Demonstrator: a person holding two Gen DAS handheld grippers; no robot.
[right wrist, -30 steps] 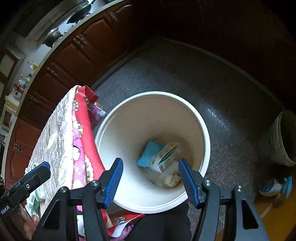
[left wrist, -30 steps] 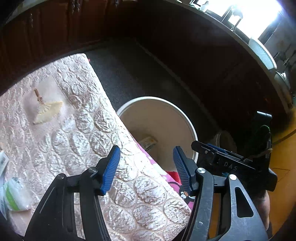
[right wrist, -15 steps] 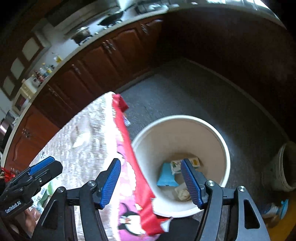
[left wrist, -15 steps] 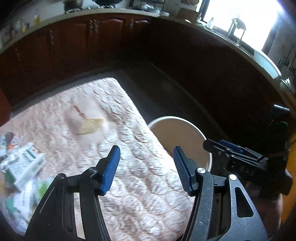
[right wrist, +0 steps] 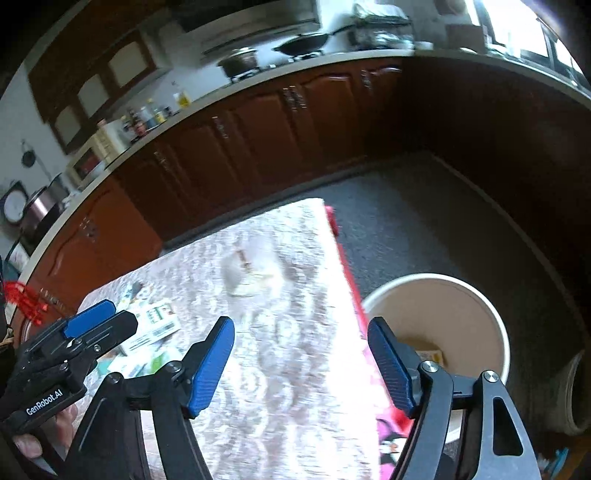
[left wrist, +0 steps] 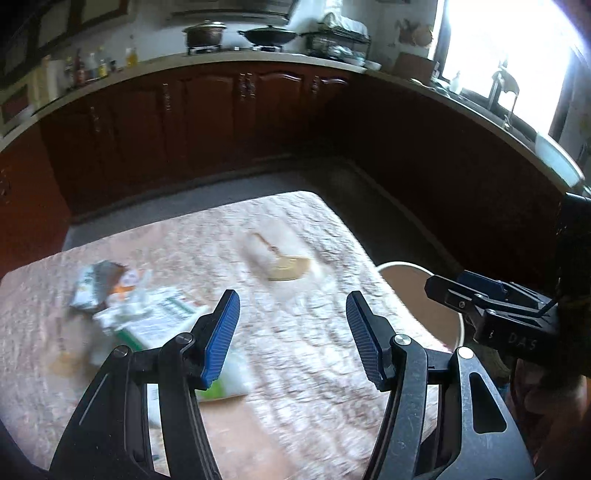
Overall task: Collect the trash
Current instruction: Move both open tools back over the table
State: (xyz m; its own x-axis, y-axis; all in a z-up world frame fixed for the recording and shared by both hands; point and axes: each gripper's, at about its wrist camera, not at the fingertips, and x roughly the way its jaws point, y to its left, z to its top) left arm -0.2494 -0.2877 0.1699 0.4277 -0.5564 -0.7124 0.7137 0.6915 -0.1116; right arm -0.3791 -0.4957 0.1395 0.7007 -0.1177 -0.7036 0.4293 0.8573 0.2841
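A pile of wrappers and cartons [left wrist: 133, 314] lies on the left of the quilted table [left wrist: 314, 354]; it also shows in the right wrist view [right wrist: 151, 332]. A yellowish scrap [left wrist: 284, 264] lies near the table's far right corner. A white bin [right wrist: 439, 317] stands on the floor right of the table, with trash inside [right wrist: 432, 356]; its rim shows in the left wrist view [left wrist: 424, 295]. My left gripper [left wrist: 291, 332] is open and empty above the table. My right gripper [right wrist: 303, 363] is open and empty over the table's right edge.
Dark wooden cabinets [left wrist: 221, 118] ring the room, with pots on the counter [left wrist: 207, 33]. A grey floor [right wrist: 424, 221] lies between the table and cabinets. A second pale pot [right wrist: 576, 395] stands on the floor at the far right.
Both grippers have swung up and away from the bin toward the table. The trash pile on the left has come into view. Both stay open and empty.
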